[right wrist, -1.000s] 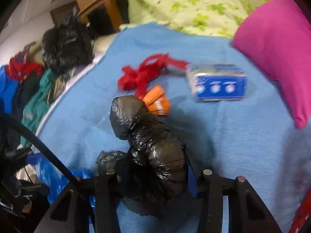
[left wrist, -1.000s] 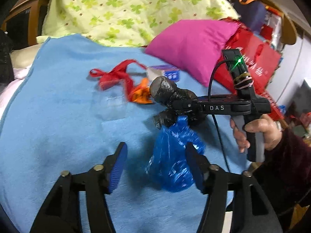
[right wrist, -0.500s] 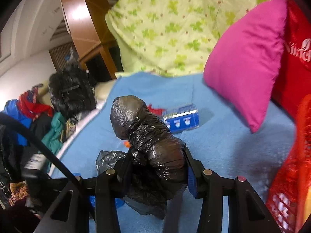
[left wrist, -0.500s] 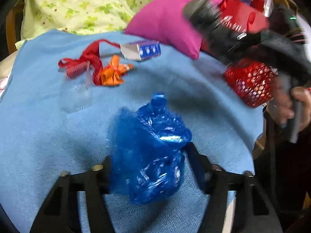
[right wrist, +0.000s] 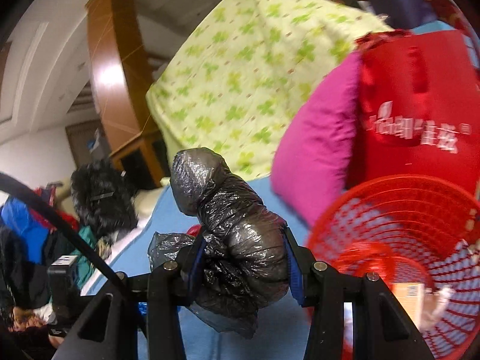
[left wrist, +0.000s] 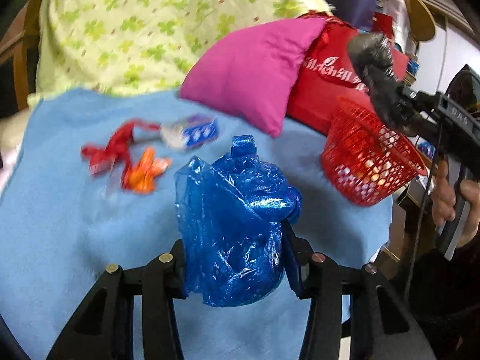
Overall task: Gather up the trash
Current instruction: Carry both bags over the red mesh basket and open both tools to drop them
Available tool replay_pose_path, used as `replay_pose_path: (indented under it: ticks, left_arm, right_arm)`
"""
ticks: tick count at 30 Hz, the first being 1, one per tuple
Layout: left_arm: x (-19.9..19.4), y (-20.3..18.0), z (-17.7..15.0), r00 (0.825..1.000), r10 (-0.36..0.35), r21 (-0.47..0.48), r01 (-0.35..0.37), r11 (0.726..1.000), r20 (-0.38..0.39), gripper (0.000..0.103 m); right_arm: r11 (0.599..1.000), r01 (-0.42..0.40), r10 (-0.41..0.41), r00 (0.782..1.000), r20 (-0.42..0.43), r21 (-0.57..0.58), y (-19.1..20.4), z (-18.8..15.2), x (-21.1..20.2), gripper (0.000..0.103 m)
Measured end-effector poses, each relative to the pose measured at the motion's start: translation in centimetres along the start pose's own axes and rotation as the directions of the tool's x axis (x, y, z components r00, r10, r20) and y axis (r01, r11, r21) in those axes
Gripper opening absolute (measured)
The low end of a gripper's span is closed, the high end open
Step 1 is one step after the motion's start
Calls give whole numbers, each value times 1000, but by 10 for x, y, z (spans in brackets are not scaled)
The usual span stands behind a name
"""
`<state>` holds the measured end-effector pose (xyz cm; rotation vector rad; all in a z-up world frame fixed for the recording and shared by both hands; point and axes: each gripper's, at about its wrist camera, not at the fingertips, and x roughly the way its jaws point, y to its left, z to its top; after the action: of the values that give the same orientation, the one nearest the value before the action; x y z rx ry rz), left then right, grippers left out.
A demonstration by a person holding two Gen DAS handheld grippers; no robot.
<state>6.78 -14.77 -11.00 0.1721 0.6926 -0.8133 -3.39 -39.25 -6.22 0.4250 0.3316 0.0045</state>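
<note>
A crumpled blue plastic bag (left wrist: pixel 237 210) fills the gap of my left gripper (left wrist: pixel 235 246), whose jaws are closing and press its sides just above the blue blanket (left wrist: pixel 60 225). My right gripper (right wrist: pixel 244 258) is shut on a wadded black plastic bag (right wrist: pixel 231 222). It hangs next to the rim of the red mesh basket (right wrist: pixel 390 180). In the left wrist view that black bag (left wrist: pixel 381 81) is over the basket (left wrist: pixel 354 150) at the blanket's right edge. A red ribbon (left wrist: pixel 111 150), an orange wrapper (left wrist: pixel 144 174) and a blue-and-white box (left wrist: pixel 195 133) lie farther back.
A pink cushion (left wrist: pixel 255 72) and a red bag (left wrist: pixel 324 84) stand behind the basket, with a green-patterned quilt (left wrist: pixel 135 30) at the back. A person's hand (left wrist: pixel 450 198) holds the right gripper's handle. Clothes and a black furry thing (right wrist: pixel 102 198) pile up left of the bed.
The left jaws have closed in around the blue bag, which now sits between them. The right gripper has carried the black bag up and to the right, over to the red basket.
</note>
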Motion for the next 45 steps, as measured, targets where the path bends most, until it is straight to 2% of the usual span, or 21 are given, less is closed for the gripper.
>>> replay_pose_path:
  ticks: [5, 8, 15, 19, 30, 38, 41, 43, 45]
  left_arm:
    - [-9, -45, 44, 997, 43, 78, -48, 996, 71, 50]
    - [-10, -70, 67, 993, 44, 113, -56, 992, 105, 50]
    - [1, -120, 107, 988, 74, 169, -96, 981, 136, 50]
    - [2, -143, 118, 985, 80, 207, -111, 972, 154, 50]
    - [24, -193, 134, 987, 42, 279, -85, 956, 157, 51]
    - [43, -204, 135, 994, -4, 263, -25, 964, 113, 53]
    - [49, -202, 134, 996, -23, 244, 0, 970, 90, 57]
    - [52, -199, 134, 996, -32, 227, 13, 974, 81, 68]
    - [50, -193, 132, 995, -42, 207, 23, 978, 90, 69]
  right_arm:
    - [996, 57, -61, 996, 69, 69, -34, 9, -28, 49]
    - [989, 80, -93, 989, 112, 121, -53, 15, -44, 49]
    - [967, 113, -154, 973, 172, 230, -85, 21, -68, 49]
    - [947, 125, -186, 964, 189, 298, -104, 23, -77, 50]
    - [898, 192, -278, 945, 172, 395, -131, 22, -86, 51]
    - [869, 232, -321, 937, 139, 437, -143, 20, -86, 51]
    - [861, 239, -325, 938, 123, 450, -147, 19, -83, 57]
    - [856, 246, -324, 940, 102, 455, -149, 18, -79, 67]
    - [853, 243, -319, 943, 93, 462, -149, 19, -76, 69]
